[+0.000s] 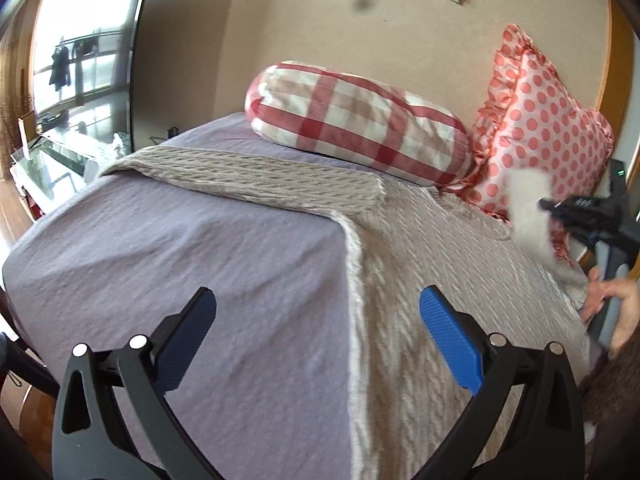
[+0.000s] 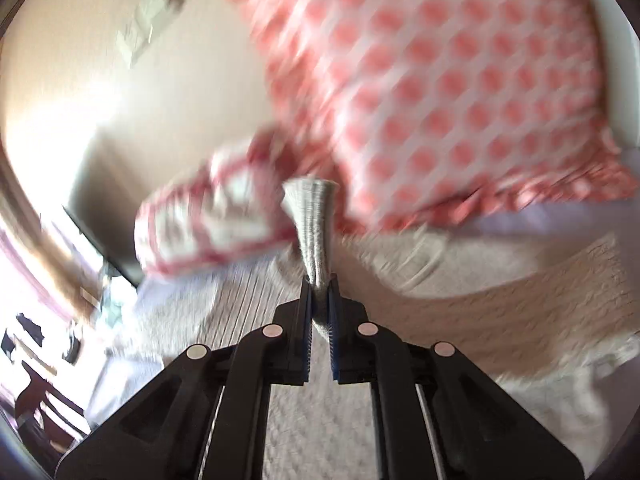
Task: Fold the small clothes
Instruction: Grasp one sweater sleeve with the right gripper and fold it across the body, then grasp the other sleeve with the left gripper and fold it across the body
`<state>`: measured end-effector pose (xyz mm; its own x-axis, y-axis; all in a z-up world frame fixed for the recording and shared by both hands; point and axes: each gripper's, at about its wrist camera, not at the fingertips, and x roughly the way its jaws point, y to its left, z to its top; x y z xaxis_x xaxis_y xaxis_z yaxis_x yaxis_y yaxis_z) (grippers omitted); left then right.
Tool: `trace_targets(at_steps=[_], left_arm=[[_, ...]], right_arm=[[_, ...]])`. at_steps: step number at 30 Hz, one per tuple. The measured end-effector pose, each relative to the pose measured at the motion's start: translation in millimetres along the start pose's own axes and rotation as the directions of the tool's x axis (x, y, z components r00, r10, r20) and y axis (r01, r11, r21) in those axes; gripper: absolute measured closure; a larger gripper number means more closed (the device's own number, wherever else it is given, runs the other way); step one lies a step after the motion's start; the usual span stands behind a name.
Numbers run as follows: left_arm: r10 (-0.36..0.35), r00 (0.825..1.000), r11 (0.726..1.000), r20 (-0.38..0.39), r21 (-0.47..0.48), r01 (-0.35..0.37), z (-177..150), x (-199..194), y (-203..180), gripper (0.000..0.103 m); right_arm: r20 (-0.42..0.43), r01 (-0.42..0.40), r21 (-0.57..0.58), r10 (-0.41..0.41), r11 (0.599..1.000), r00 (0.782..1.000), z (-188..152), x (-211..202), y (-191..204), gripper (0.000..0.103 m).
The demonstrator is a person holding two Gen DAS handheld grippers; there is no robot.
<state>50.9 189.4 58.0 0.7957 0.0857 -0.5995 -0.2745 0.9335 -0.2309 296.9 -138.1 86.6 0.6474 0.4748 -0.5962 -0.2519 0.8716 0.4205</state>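
My left gripper (image 1: 318,334) hangs spread wide over the lavender bedsheet (image 1: 180,248), nothing between its blue pads. The beige cable-knit sweater (image 1: 432,264) lies flat along the bed's right side, below the red-checked bolster pillow (image 1: 356,122) and pink polka-dot cushion (image 1: 536,132). My right gripper (image 2: 320,292) pinches a raised fold of that sweater (image 2: 316,216); this view is blurred.

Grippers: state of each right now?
Left gripper: open, empty, above the bed.
Right gripper: shut on a knit cloth.
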Motion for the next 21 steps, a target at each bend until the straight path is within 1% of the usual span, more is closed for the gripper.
trace_targets(at_steps=[1,3,5,7,10,11,12,13,14,15,16,17,18,19,20,21], left_arm=[[0.020,1.000,1.000,0.005,-0.003,-0.020,3,-1,8,0.002],[0.051,0.999,0.999,0.008,-0.007,-0.051,9,1,21,0.002],[0.092,0.996,0.996,0.001,-0.016,-0.092,18,6,37,0.002],[0.119,0.993,0.992,-0.014,-0.036,-0.119,28,13,53,0.002],[0.092,0.995,0.992,-0.037,-0.082,-0.095,42,24,75,0.002],[0.071,0.997,0.991,-0.039,-0.110,-0.075,47,27,83,0.002],[0.058,0.998,0.990,-0.038,-0.123,-0.062,50,28,88,0.002],[0.044,0.998,0.990,-0.035,-0.135,-0.049,54,30,92,0.002],[0.033,0.999,0.988,-0.033,-0.149,-0.037,59,33,99,0.002],[0.028,0.999,0.987,-0.033,-0.155,-0.033,62,36,100,0.002],[0.021,0.999,0.986,-0.034,-0.163,-0.026,67,40,105,0.002],[0.017,0.999,0.985,-0.043,-0.171,-0.024,71,46,108,0.002],[0.012,0.998,0.983,-0.054,-0.182,-0.022,75,52,111,0.002],[0.003,0.997,0.978,-0.073,-0.207,-0.018,81,61,118,0.002],[-0.008,0.996,0.972,-0.091,-0.234,-0.013,85,70,123,0.002],[-0.027,0.994,0.963,-0.107,-0.271,-0.003,87,77,130,0.003]], right_arm=[[-0.042,-0.008,-0.004,0.008,1.000,0.999,-10,18,11,0.096],[-0.081,-0.020,0.006,0.021,1.000,0.996,-22,35,22,0.096],[-0.090,-0.025,0.009,0.025,1.000,0.996,-26,45,34,0.095],[-0.077,-0.048,0.024,0.050,0.999,0.996,-24,46,45,0.096],[-0.052,-0.078,0.041,0.080,0.996,0.995,-12,48,54,0.096],[-0.040,-0.071,0.028,0.072,0.997,0.997,-8,52,56,0.096],[-0.039,-0.045,0.008,0.045,0.999,0.998,-8,56,59,0.096],[-0.048,-0.020,-0.009,0.020,1.000,0.999,-8,63,59,0.095],[-0.088,0.012,-0.048,-0.016,0.999,0.996,-14,72,61,0.094],[-0.141,0.016,-0.083,-0.028,0.996,0.990,-21,81,64,0.092],[-0.203,0.000,-0.106,-0.022,0.994,0.979,-29,88,67,0.089],[-0.276,-0.035,-0.114,0.002,0.993,0.961,-39,94,71,0.075],[-0.323,-0.068,-0.110,0.029,0.992,0.946,-45,95,74,0.057],[-0.352,-0.099,-0.100,0.058,0.990,0.934,-50,93,75,0.051],[-0.350,-0.122,-0.083,0.085,0.989,0.933,-53,84,75,0.043],[-0.330,-0.132,-0.067,0.103,0.989,0.938,-53,72,72,0.039]])
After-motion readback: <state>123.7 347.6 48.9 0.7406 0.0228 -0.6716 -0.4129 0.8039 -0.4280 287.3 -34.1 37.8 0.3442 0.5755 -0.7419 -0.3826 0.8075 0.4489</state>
